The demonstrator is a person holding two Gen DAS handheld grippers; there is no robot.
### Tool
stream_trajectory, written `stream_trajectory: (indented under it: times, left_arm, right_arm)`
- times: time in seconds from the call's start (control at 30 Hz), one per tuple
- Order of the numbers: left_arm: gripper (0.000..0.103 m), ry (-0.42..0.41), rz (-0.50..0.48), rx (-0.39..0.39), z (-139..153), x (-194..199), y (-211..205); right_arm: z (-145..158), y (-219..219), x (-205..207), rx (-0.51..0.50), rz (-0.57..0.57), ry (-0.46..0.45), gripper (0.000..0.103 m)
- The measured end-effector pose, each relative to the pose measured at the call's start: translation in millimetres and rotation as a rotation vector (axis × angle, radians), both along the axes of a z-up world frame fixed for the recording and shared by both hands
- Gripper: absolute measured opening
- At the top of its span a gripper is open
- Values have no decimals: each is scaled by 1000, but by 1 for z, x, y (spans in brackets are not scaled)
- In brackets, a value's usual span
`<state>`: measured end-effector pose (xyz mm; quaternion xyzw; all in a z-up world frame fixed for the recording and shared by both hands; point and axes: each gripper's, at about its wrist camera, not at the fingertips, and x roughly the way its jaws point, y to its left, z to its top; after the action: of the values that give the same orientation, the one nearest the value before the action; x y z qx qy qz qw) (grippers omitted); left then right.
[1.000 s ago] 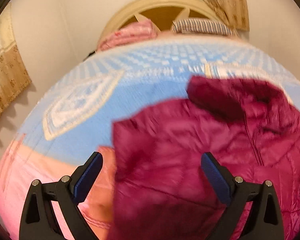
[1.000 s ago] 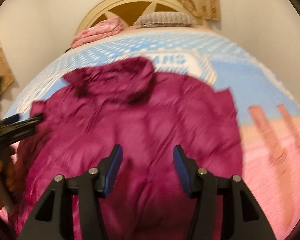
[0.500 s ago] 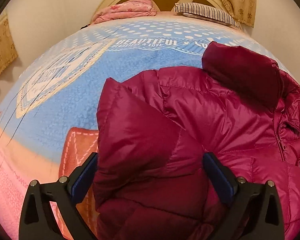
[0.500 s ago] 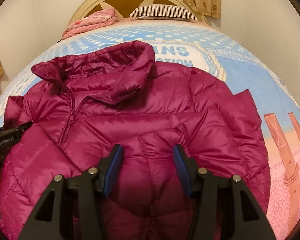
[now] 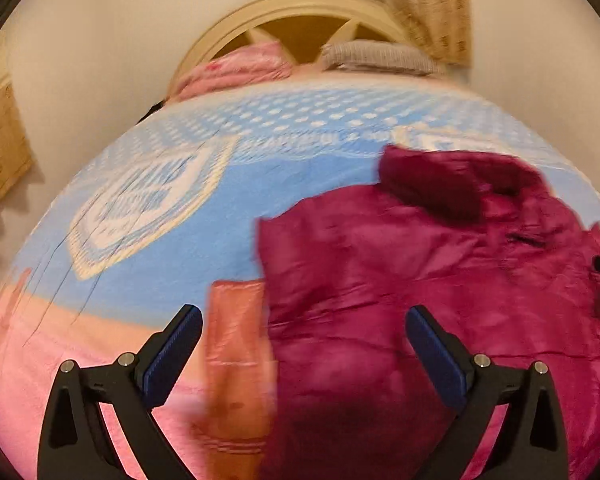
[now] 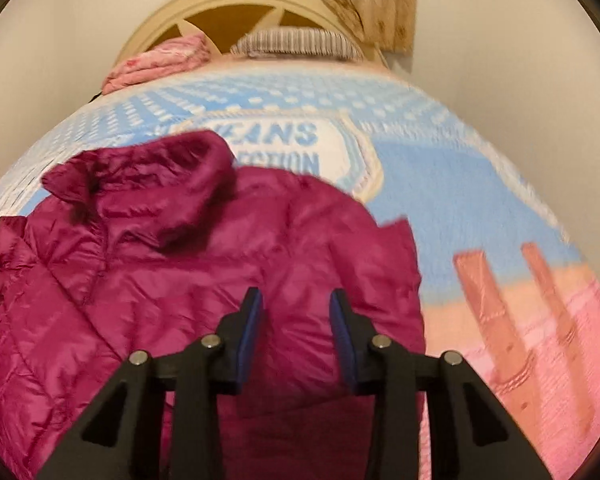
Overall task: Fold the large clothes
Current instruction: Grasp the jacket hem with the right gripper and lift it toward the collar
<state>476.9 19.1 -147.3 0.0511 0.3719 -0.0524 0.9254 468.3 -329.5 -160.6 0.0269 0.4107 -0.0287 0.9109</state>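
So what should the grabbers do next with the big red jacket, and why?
Probably lower the right gripper onto the jacket and finish pinching. Its jaws are closing with a gap between them, hovering over the fabric. The left gripper is wide open at the jacket's edge, so nothing is held yet.

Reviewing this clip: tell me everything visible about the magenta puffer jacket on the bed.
The magenta puffer jacket is shiny, quilted and looks down-filled, with a stand-up collar and a front zipper. It lies front up, spread on the blue-and-pink bedspread, collar toward the headboard, sleeves apparently folded inward. The right tongs are closing over its lower part, pads not yet pressing; the left tongs stand open above its edge.
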Motion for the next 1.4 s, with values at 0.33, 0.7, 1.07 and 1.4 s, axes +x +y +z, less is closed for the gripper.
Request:
stream_trajectory:
  times: [0.33, 0.7, 1.07, 1.4]
  left_arm:
    - [102, 155, -48, 13, -54, 27, -35]
    - [102, 80, -57, 17, -10, -51, -34]
    - [102, 112, 11, 90, -51, -58, -30]
    - [102, 56, 36, 78, -16, -79, -19]
  right_arm:
    - [-6, 19, -20, -49, 85, -8, 38]
    - [34, 37, -77, 69, 131, -85, 38]
    - [-25, 85, -87, 23, 240, 20, 40]
    - [-12, 73, -98, 42, 273, 31, 64]
